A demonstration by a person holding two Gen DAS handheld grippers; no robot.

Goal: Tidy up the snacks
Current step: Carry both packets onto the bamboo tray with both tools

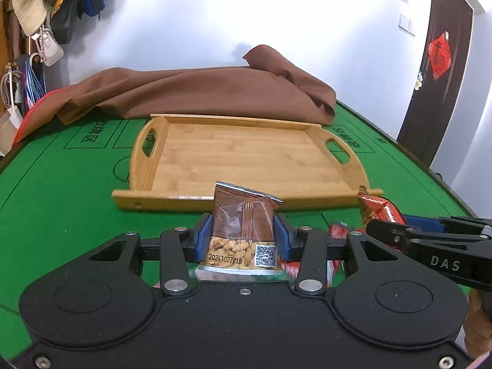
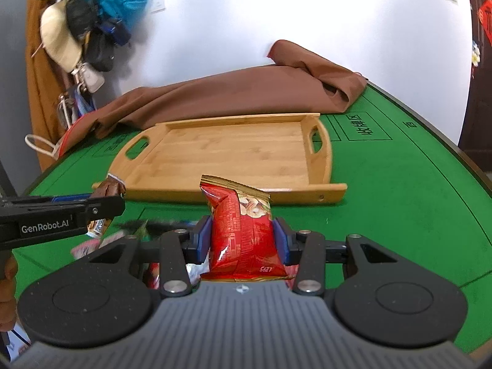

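My left gripper is shut on a brown snack packet with a clear window showing nuts, held above the green table. My right gripper is shut on a red snack packet. The right gripper with its red packet also shows at the right of the left wrist view. The left gripper and its brown packet show at the left of the right wrist view. An empty wooden tray with handle cutouts lies just beyond both packets.
A crumpled brown cloth lies behind the tray along the wall. More snack packets lie on the green table under the grippers. Bags and hats hang at the far left. A dark door stands at right.
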